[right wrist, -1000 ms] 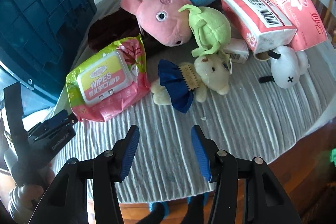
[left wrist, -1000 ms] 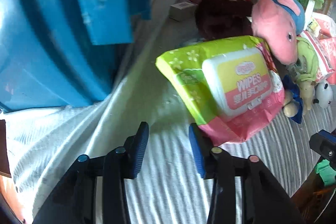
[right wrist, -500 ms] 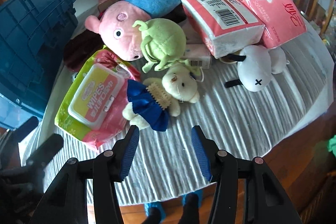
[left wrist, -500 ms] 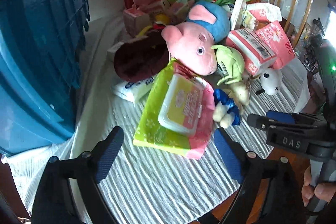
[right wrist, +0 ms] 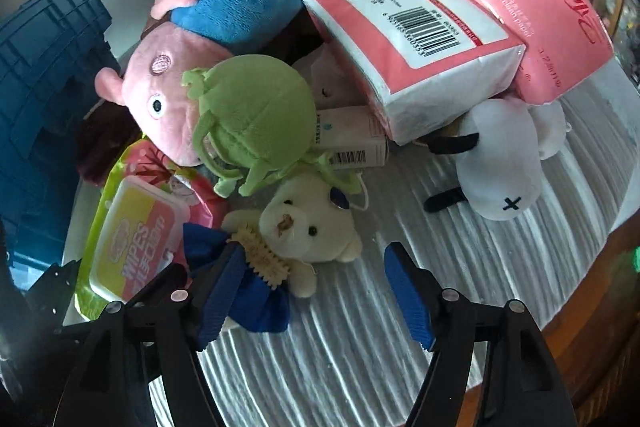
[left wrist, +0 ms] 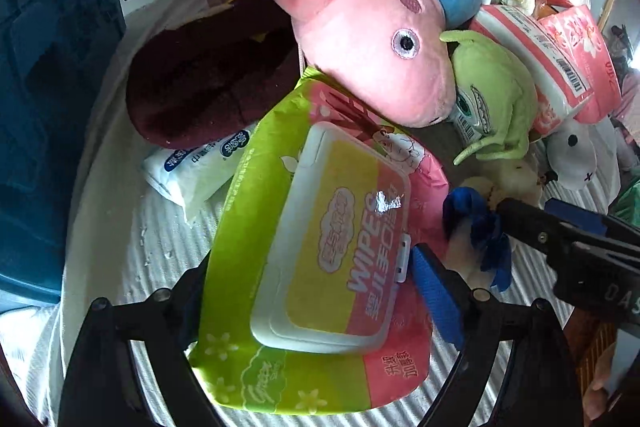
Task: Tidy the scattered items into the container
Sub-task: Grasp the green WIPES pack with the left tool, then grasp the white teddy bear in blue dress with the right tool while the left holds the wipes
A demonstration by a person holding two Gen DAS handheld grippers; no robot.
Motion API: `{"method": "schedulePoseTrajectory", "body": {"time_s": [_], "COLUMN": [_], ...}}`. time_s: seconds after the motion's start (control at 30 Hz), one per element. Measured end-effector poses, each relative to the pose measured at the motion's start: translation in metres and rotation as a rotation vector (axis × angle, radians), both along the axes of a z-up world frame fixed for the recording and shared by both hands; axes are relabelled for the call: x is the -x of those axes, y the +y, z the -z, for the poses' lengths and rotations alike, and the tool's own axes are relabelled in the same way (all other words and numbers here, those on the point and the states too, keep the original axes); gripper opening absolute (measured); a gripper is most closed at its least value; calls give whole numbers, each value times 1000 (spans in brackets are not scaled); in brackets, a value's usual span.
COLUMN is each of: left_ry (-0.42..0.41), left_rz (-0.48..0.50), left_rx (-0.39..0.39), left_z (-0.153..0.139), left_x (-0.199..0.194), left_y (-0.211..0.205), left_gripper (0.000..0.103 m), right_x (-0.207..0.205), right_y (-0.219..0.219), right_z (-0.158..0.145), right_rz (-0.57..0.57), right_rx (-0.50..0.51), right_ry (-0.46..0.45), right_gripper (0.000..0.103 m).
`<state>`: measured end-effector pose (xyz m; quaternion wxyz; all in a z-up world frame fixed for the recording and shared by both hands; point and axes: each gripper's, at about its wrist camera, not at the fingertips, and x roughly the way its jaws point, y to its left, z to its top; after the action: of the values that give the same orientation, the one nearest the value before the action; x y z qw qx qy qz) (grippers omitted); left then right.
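A green and pink wipes pack (left wrist: 320, 267) lies on the striped cloth, also in the right wrist view (right wrist: 132, 247). My left gripper (left wrist: 312, 291) is open with its fingers on either side of the pack's near end. A cream teddy bear in a blue dress (right wrist: 296, 235) lies beside the pack. My right gripper (right wrist: 316, 291) is open around the bear's lower body, its left finger (right wrist: 220, 291) over the dress. The dark blue container (left wrist: 48, 75) stands at the left, also in the right wrist view (right wrist: 40, 107).
A pile sits behind: a pink pig plush (left wrist: 380, 39), a green plush (right wrist: 256, 115), a white plush (right wrist: 504, 163), pink tissue packs (right wrist: 416, 43), a dark brown slipper (left wrist: 208, 75) and a white tissue pack (left wrist: 192, 171). The table's wooden edge (right wrist: 592, 307) runs at the right.
My left gripper opened wide, then moved down and forward until the wipes pack lay between its fingers. My right gripper moved forward and down over the teddy bear.
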<state>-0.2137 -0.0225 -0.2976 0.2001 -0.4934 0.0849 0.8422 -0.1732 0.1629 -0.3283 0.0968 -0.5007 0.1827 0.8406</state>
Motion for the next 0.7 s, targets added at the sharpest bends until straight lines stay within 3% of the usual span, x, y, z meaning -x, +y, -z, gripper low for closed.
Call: {"method": "schedulePoseTrajectory", "body": {"time_s": [0.07, 0.13, 0.17, 0.23, 0.4, 0.57, 0.63, 0.7], "left_ry": [10, 18, 20, 23, 34, 64, 80, 81], "left_rz": [-4, 0, 2, 5, -26, -76, -100, -118], "left_rx": [-9, -12, -10, -10, -8, -21, -20, -18], "left_z": [0, -1, -3, -8, -18, -30, -30, -28], "left_x": [-4, -8, -10, -14, -24, -29, -27, -21], "left_y": [1, 2, 3, 1, -10, -30, -37, -43], "left_gripper": [80, 70, 68, 60, 57, 57, 57, 57], "right_x": [5, 10, 12, 12, 6, -1, -3, -7], "right_y": [-1, -4, -7, -16, -21, -21, -21, -22], "right_z": [5, 7, 4, -5, -23, -15, -12, -10], "right_rz": [-7, -29, -40, -66, -90, -89, -65, -52], "right_rx": [13, 27, 15, -47, -53, -4, 30, 55], "right_ry": [5, 16, 19, 31, 60, 13, 8, 15], "right_gripper": [70, 53, 51, 36, 21, 23, 37, 61]}}
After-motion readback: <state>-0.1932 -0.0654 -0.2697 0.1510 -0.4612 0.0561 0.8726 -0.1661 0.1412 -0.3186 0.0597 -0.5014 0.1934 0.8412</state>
